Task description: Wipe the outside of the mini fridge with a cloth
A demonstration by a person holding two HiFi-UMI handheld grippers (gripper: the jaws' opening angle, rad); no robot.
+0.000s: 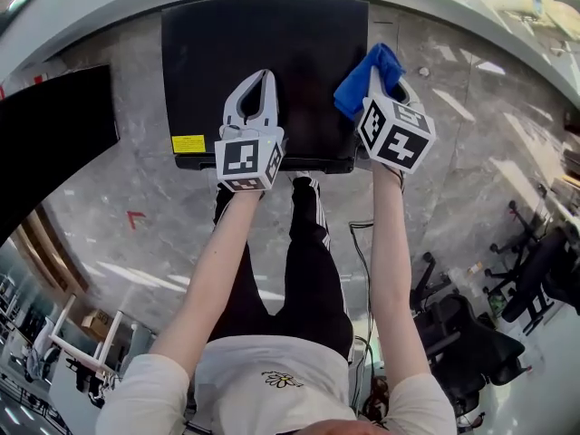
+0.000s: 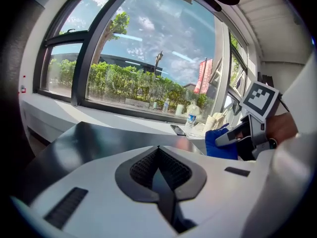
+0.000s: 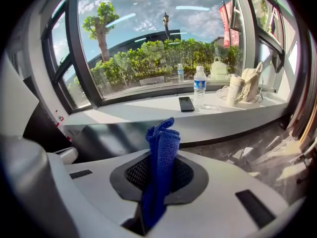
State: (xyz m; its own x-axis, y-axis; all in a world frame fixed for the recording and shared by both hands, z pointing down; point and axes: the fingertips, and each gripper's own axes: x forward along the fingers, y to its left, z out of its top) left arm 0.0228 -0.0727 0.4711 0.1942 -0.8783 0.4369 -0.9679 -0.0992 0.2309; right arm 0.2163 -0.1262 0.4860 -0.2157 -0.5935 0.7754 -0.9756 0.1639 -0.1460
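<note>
Cloth (image 1: pixel 364 82), blue and bunched up, is pinched tight in the right gripper (image 1: pixel 391 89). In the right gripper view it sticks up from between the fingers (image 3: pixel 187 175) in a folded wad. The left gripper (image 1: pixel 258 84) has its fingers pressed together on nothing. You can see the two pads meeting with only a thin seam between them.

The mini fridge (image 1: pixel 263 53) is the black box on the floor, seen from above, so mostly what shows is its flat top. Both sets of fingers point away from the person and across that top. The left fingers hang over the middle of it. The right fingers sit at its right-hand edge, with the cloth poking out ahead of them and a bit to their left, over the edge of the top. I can't tell if the cloth is actually touching the surface or just above it.

My read is that the wipe hasn't really got going. The top's long side runs left-right, so nearly all of it lies to the left of the right fingers, and the right side wall drops straight down below them. The right gripper is the one that matters here, since it has the cloth. A sweep leftward would cover the top and a downward one the side.
</note>
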